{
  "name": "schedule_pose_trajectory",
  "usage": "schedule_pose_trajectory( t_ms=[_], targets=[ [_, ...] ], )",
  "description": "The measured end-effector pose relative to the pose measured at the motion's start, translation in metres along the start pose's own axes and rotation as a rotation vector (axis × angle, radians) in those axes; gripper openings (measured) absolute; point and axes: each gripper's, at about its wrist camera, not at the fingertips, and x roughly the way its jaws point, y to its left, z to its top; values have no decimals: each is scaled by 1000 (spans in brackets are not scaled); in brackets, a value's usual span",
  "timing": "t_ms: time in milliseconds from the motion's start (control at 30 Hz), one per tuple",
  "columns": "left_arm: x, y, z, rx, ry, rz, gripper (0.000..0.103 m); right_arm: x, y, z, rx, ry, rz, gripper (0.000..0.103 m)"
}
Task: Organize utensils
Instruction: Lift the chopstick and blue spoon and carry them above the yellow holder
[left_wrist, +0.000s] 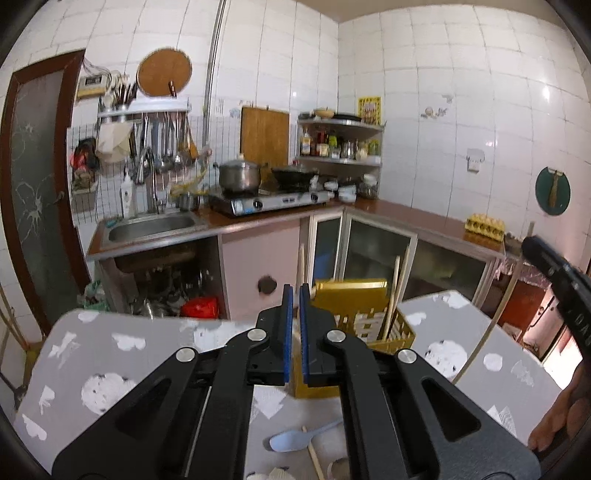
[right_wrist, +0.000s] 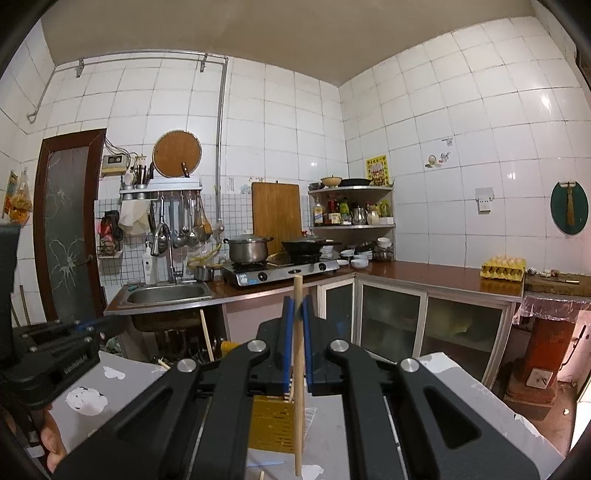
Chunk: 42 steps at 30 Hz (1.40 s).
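Note:
My right gripper (right_wrist: 297, 308) is shut on a pale wooden chopstick (right_wrist: 298, 406) that stands upright between the blue pads, above the yellow slotted utensil basket (right_wrist: 271, 421). In the left wrist view this basket (left_wrist: 351, 310) sits on the grey table just behind my left gripper (left_wrist: 296, 295), which is shut with nothing between its pads. Two chopsticks (left_wrist: 393, 291) lean in the basket. A pale blue spoon (left_wrist: 291, 441) and a loose chopstick (left_wrist: 314, 458) lie on the table under the left gripper. The right gripper (left_wrist: 530, 245) shows at the right edge, its chopstick (left_wrist: 491, 332) slanting down.
The grey table (left_wrist: 110, 332) has white peeled patches. Behind it runs an L-shaped counter with a sink (left_wrist: 151, 225), a gas stove (left_wrist: 269, 203) with a pot and a wok, a corner shelf of bottles (left_wrist: 340, 144) and an egg tray (left_wrist: 484, 223). A hand (left_wrist: 561, 424) grips the right tool.

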Motion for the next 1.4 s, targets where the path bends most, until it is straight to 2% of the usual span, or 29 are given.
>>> schedule_pose_trajectory(
  t_ms=[300,600,767,800,833,900,933,1100,1267,1300,1367,1400],
  targets=[
    [17,8,-26,-22,86,-6,2,5,-4,-3,13,18,-6,5],
    [50,18,-94,-70,292,-5,8,8,-5,-11,21,36,1,5],
    [54,20,-107,-69,315,7,8,10,-5,-12,23,38,3,5],
    [53,18,-110,-68,323,5,14,10,-5,-12,27,36,4,5],
    [54,16,-114,-59,340,-1,26,10,-5,-14,30,34,4,5],
    [57,12,-124,-52,372,-7,42,11,-7,-14,34,33,6,5],
    [59,10,-131,-50,392,-7,45,12,-7,-15,38,35,8,5],
    [84,0,-156,-44,532,8,45,15,-4,-22,34,47,15,5],
    [113,-7,-168,-40,658,11,44,15,-6,-27,33,56,10,5],
    [115,-8,-168,-38,664,16,44,16,-7,-27,35,57,10,5],
    [121,-12,-166,-20,672,21,39,16,-9,-28,39,58,8,5],
    [124,-12,-165,-21,681,18,31,17,-9,-28,39,59,8,5]
  ],
)
